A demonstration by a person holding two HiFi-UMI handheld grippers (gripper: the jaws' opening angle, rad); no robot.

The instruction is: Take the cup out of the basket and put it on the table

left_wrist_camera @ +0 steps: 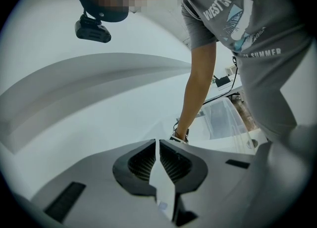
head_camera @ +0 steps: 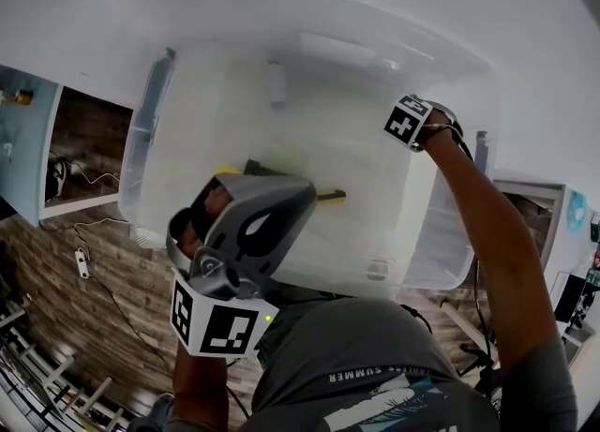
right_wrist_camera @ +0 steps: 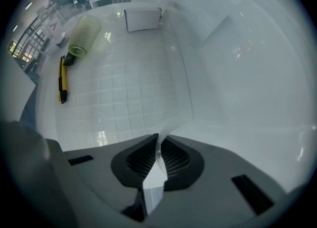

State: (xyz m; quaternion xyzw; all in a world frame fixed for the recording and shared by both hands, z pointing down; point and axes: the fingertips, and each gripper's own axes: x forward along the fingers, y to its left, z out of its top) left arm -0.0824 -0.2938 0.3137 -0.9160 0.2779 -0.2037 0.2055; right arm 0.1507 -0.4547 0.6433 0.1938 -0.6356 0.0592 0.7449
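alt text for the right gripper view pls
The right gripper is shut on the thin side wall of a clear plastic basket. Across the basket's gridded floor, at upper left, a translucent pale-green cup lies on its side next to a yellow-and-black utility knife.

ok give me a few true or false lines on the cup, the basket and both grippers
The cup lies on its side in the basket. True.
The right gripper grips the cup. False: it is shut on the basket's wall.
A yellow knife lies by the cup. True.
The left gripper holds the knife. False: its jaws are together with nothing between them.
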